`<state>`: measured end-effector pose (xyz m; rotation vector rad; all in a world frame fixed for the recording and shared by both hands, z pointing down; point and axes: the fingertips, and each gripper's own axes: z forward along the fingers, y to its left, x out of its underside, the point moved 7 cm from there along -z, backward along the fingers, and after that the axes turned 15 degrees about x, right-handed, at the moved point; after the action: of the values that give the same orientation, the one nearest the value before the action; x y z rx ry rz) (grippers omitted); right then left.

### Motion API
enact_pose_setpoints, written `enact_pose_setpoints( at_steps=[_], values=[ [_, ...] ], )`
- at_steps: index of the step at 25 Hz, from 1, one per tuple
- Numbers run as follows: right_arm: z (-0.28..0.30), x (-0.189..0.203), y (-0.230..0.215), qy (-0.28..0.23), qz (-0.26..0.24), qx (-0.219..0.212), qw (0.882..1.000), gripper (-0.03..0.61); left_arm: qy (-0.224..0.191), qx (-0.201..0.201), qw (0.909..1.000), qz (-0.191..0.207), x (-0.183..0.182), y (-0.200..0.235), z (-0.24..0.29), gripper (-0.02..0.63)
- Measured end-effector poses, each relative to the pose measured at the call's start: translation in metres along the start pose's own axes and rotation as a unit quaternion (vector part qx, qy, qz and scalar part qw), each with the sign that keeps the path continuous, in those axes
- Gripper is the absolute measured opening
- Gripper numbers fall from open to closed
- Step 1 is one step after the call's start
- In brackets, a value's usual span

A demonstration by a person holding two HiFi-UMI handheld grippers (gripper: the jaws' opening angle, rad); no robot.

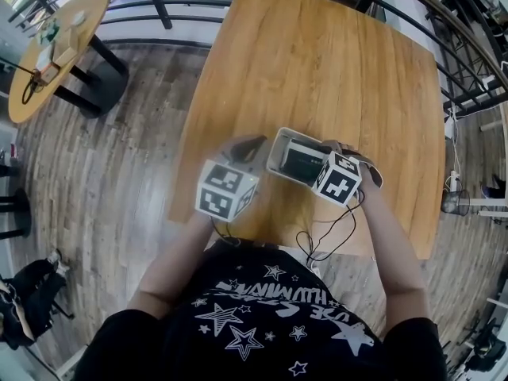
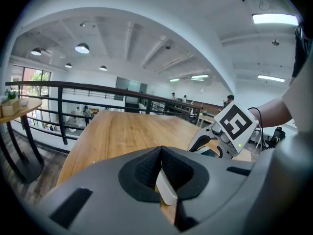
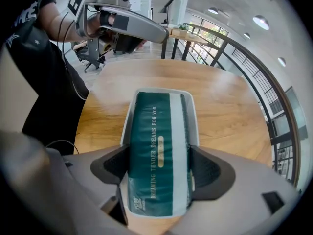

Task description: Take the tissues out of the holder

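Observation:
A white tissue holder (image 1: 275,155) lies on the wooden table (image 1: 317,62) close to its near edge. A dark green tissue pack (image 3: 156,151) with pale print lies lengthwise in the holder (image 3: 164,91), its near end sticking out towards me. My right gripper (image 3: 159,169) is shut on that pack, one pad on each long side. In the head view it (image 1: 321,155) sits at the holder's right end. My left gripper (image 2: 164,177) is shut on a thin white piece (image 2: 167,191) that I cannot identify; it (image 1: 248,145) hovers just left of the holder.
A black cable (image 1: 317,236) hangs from the right gripper over the table's near edge. A round wooden table (image 1: 55,46) stands at the far left. A black railing (image 1: 159,6) runs behind both tables, and more railing (image 3: 254,77) borders the table's far side.

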<state>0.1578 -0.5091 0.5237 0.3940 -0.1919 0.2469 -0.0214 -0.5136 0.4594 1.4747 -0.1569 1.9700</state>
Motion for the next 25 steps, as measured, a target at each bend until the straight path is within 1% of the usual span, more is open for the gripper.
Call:
enact_pose_setpoints(
  at_steps=[4,9,15,20,25],
  values=[
    [0.000,-0.002,-0.001,0.011,-0.004,0.007,1.000,0.358,0.001,0.000,1.0000,-0.002,0.000,0.000,0.002,0.011],
    [0.002,-0.002,-0.001,0.009,-0.002,0.016,1.000,0.356,0.000,-0.006,1.0000,-0.001,-0.001,0.002,0.003,0.011],
    [-0.004,0.000,0.002,0.012,0.001,0.023,1.000,0.356,-0.002,-0.010,0.9999,0.004,-0.003,-0.006,-0.001,0.011],
    [-0.015,-0.005,0.003,-0.005,-0.008,0.048,0.999,0.354,-0.004,-0.014,0.9999,0.009,-0.004,-0.008,-0.007,0.011],
    [-0.034,-0.008,0.000,-0.016,-0.002,0.070,0.997,0.354,-0.010,-0.017,0.9997,0.014,-0.007,-0.013,-0.012,0.011]
  ],
)
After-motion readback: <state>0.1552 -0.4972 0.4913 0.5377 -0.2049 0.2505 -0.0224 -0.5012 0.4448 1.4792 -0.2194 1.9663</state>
